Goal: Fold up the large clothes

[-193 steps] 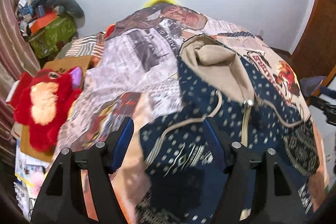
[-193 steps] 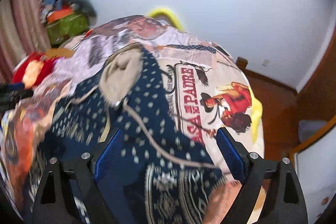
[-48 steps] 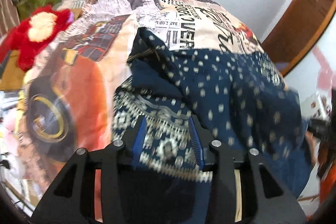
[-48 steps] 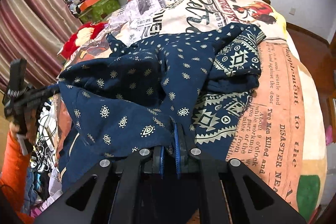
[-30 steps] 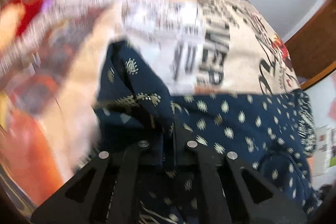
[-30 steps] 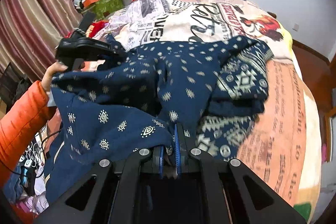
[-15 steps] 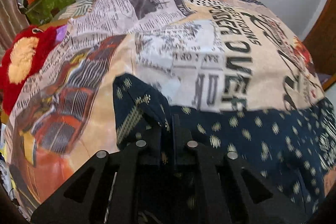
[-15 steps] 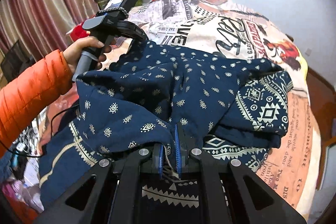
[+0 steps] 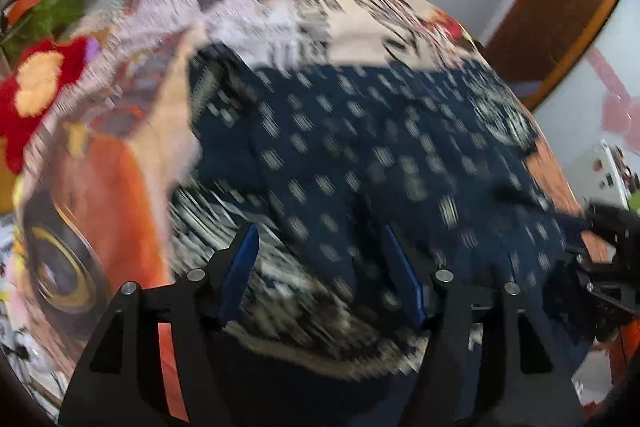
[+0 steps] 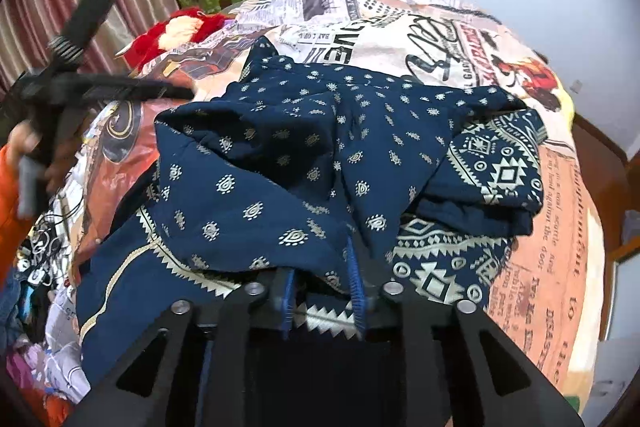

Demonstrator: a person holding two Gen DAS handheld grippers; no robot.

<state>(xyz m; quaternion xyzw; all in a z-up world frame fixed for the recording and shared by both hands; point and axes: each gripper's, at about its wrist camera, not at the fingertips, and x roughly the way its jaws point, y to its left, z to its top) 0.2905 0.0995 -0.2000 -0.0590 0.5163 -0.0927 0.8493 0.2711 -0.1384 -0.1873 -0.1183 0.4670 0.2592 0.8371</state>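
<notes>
Nearest the right wrist camera, the right gripper (image 10: pixel 320 291) pinches a fold of the navy patterned garment (image 10: pixel 320 155), its jaws now slightly parted around the cloth where half a second ago they were pressed tight; the left gripper (image 9: pixel 320 267) stands wide and empty above the garment, having let go of the corner it clamped half a second ago; beyond, the garment lies bunched on the printed bedspread (image 10: pixel 400 39); judged state: one rough fold laid, smoothing and further folds remain.
</notes>
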